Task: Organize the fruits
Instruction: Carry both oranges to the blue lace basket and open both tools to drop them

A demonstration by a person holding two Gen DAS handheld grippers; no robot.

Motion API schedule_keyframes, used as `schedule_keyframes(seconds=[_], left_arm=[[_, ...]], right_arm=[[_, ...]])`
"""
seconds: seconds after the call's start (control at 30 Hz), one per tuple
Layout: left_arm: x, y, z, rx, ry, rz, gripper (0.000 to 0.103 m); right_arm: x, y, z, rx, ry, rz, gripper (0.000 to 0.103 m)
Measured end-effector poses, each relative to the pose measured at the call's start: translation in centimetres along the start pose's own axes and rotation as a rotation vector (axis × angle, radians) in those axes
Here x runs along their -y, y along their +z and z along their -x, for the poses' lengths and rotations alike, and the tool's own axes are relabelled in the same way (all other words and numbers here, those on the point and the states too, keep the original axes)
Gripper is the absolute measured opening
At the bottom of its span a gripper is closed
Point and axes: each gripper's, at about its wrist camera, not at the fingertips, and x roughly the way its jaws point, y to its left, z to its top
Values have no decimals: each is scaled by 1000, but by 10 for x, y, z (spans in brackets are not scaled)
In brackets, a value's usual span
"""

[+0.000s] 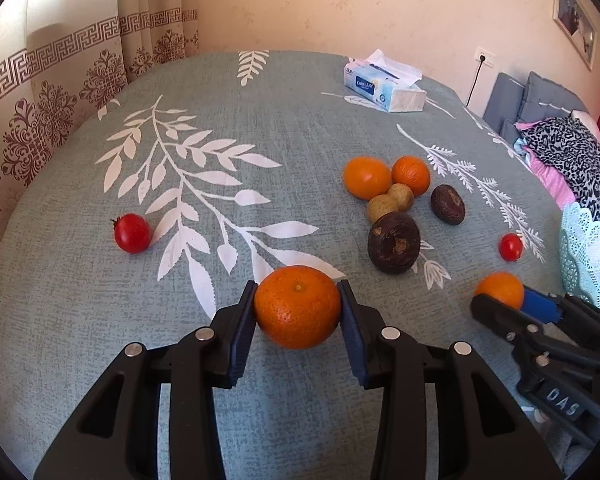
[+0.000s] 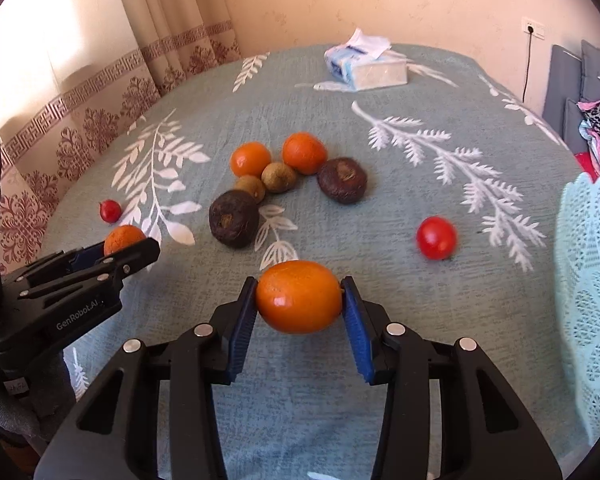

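Left gripper (image 1: 298,306): pads clamped on a mandarin (image 1: 297,306) above the tablecloth (image 1: 260,128).
Right gripper (image 2: 299,298): pads clamped on an orange (image 2: 299,297).
Fruit cluster (image 2: 276,176): mid-table.
Basket (image 2: 588,280): right edge.

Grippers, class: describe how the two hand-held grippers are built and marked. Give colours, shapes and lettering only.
Both are matte black plastic with angular, cut-out finger arms joined by round silver pins, and ribbed blue pads line the fingers. The left gripper carries white "GenRobot.AI" lettering on its side. The right gripper bears a raised label reading "DAS". No cables or sleeves show.
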Motion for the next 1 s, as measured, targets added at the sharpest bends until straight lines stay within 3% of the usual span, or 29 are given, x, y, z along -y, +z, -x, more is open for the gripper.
schedule_keyframes(seconds=[0.37, 0.77, 1.0], left_arm=[[43, 17, 23, 51, -40, -70, 40], [125, 23, 26, 46, -131, -184, 40], [177, 24, 23, 27, -200, -252, 40]], right_arm=[[61, 7, 79, 182, -124, -85, 44], [151, -24, 117, 190, -278, -225, 44], [174, -38, 128, 201, -336, -252, 44]])
